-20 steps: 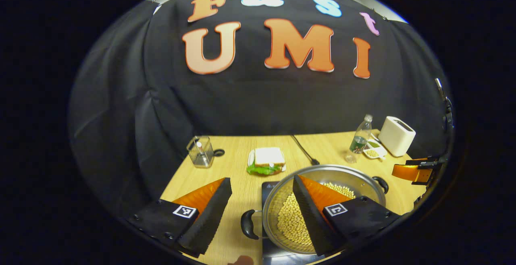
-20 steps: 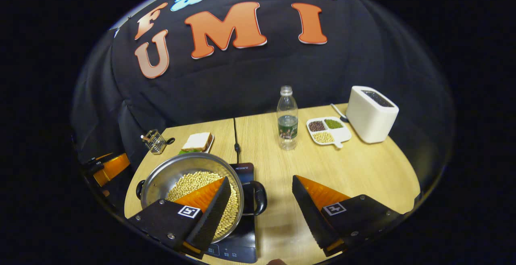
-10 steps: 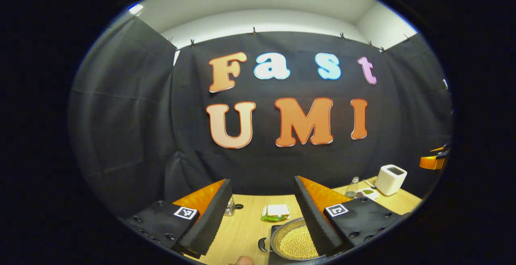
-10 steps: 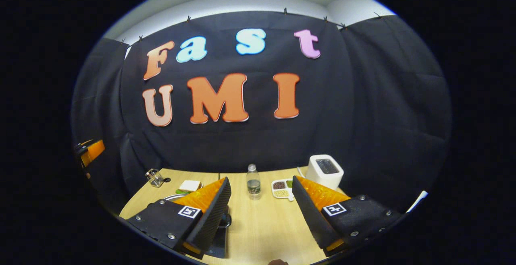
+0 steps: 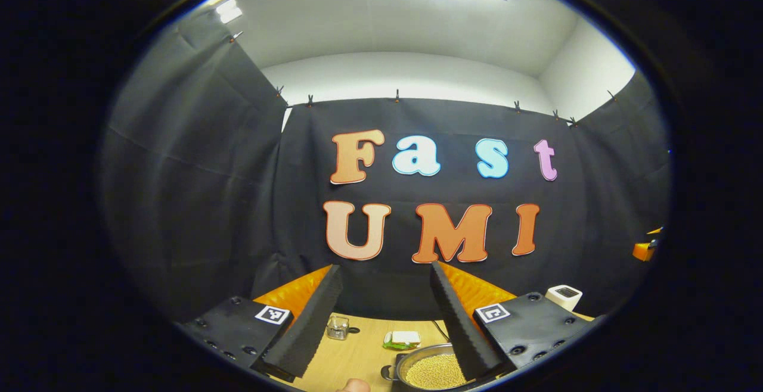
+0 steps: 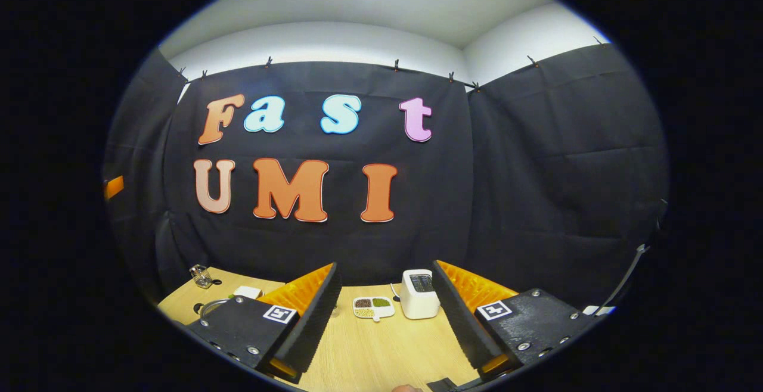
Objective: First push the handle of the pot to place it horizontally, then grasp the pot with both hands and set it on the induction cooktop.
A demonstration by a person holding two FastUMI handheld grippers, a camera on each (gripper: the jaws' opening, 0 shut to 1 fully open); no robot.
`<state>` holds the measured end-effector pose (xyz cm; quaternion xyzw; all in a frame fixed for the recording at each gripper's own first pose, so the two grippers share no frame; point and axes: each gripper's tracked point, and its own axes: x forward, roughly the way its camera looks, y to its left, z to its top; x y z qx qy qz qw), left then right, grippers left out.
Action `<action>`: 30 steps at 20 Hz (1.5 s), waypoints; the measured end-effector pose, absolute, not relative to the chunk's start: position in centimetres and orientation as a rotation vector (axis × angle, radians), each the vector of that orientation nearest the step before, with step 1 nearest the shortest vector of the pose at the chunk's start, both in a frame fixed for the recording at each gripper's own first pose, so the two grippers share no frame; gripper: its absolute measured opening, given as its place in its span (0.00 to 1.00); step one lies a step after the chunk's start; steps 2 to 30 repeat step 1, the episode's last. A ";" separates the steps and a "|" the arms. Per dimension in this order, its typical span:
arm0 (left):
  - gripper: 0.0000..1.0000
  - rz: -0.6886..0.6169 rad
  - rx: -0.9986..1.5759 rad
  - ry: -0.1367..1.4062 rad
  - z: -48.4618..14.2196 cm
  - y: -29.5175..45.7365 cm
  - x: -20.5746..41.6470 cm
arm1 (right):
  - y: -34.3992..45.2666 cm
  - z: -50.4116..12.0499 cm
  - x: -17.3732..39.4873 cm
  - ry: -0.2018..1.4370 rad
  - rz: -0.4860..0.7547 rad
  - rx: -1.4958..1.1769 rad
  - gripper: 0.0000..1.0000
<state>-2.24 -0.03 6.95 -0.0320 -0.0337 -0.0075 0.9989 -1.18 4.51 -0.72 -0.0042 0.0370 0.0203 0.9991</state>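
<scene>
A steel pot (image 5: 432, 371) full of pale beans sits low in the left gripper view, with a black side handle (image 5: 387, 372) pointing left. A dark corner of the induction cooktop (image 5: 398, 357) peeks out beside it. My left gripper (image 5: 384, 268) is raised well above and back from the pot, open, with nothing between its fingers. In the right gripper view the pot's rim (image 6: 211, 305) and handle (image 6: 197, 307) show at the far left. My right gripper (image 6: 384, 266) is also high above the wooden table (image 6: 381, 350), open and holding nothing.
A white toaster (image 6: 420, 294) and a divided dish of beans (image 6: 372, 307) stand at the back right. A glass holder (image 5: 338, 327) and a sandwich on a plate (image 5: 402, 339) lie at the back left. Black cloth walls enclose the table.
Both grippers have risen and pulled back from the pot's handles, tilting upward, so the table has shrunk to the bottom of each view. Both stayed open; the pot stays on the cooktop.
</scene>
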 end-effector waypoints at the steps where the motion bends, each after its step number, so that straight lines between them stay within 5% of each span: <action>1: 0.99 -0.005 -0.072 -0.065 6.8 0.4 -2.3 | 4.6 -0.8 -1.4 0.075 0.044 0.000 0.95; 30: 0.99 -0.005 -0.072 -0.065 6.8 0.4 -2.3 | 4.6 -0.8 -1.4 0.075 0.044 0.000 0.95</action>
